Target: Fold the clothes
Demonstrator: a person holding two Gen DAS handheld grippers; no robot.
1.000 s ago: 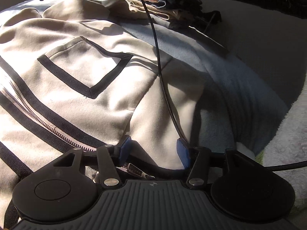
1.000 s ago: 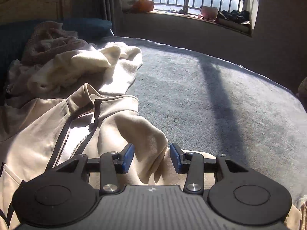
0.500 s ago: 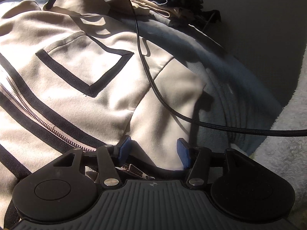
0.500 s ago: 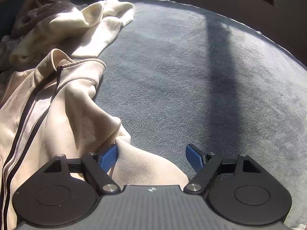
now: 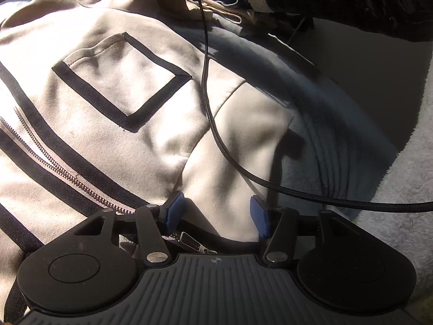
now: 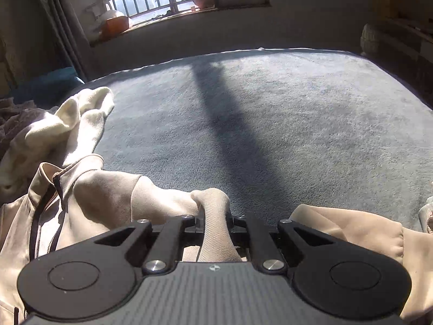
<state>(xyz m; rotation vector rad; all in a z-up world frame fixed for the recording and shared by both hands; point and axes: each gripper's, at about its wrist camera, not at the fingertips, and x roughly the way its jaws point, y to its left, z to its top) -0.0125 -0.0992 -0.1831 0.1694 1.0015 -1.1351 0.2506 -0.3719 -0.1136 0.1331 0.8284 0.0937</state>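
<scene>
While the right gripper (image 6: 216,218) has just closed its fingers on the beige jacket's cuff (image 6: 213,203) at lower centre, the left gripper (image 5: 216,212), open, apparently grips nothing, so draw the sleeve (image 6: 162,200) across flat.

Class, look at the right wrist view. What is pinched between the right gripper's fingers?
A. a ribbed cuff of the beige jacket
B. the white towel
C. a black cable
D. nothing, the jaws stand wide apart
A: the right gripper has just closed, and the jacket's ribbed cuff bulges up between its jaws.
</scene>
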